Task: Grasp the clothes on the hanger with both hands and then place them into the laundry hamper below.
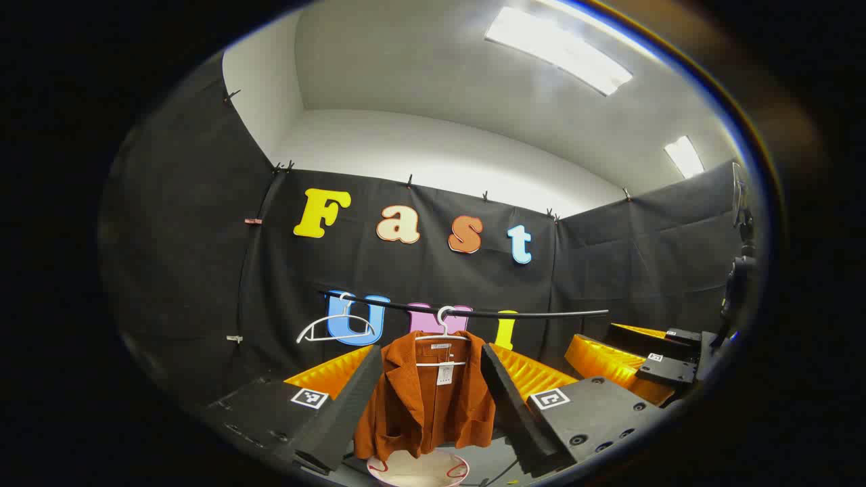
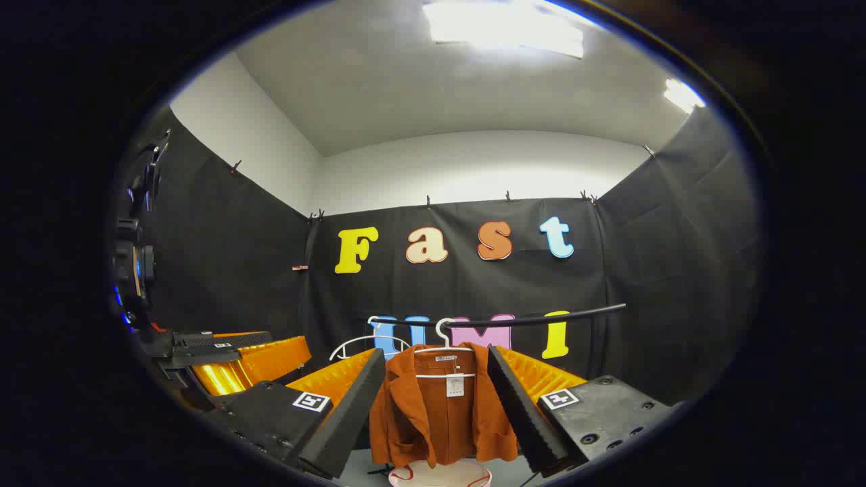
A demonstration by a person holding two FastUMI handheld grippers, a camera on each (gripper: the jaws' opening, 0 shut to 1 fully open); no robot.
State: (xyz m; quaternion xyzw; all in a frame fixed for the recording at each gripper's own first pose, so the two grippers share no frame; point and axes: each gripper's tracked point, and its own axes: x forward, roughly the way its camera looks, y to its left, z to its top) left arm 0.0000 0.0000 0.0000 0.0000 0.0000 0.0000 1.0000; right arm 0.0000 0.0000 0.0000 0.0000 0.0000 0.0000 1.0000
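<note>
jacket (image 1: 423,399): rust-brown, ribbed corduroy-like cloth, open front, white tag at neck, lower centre of frame | white wire hanger (image 1: 443,331) on thin black rail (image 1: 473,312) | round white hamper (image 1: 418,469) rim directly below | left gripper (image 1: 423,412) and right gripper (image 2: 440,412): both spread wide, grasping nothing, jacket between ridged fingers, apart.

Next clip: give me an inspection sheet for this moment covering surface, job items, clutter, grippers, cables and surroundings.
Surface: grey floor strip beneath the garment.
Job's things: rust-brown jacket hangs on a white hanger from a black rail; white hamper rim lies directly below it.
Clutter: a second, empty white hanger on the rail.
Grippers: left gripper open, jacket seen between its fingers, not touching; right gripper open likewise.
Cables: nothing seen.
Surroundings: black cloth walls, white ceiling with lit light panels.
</note>
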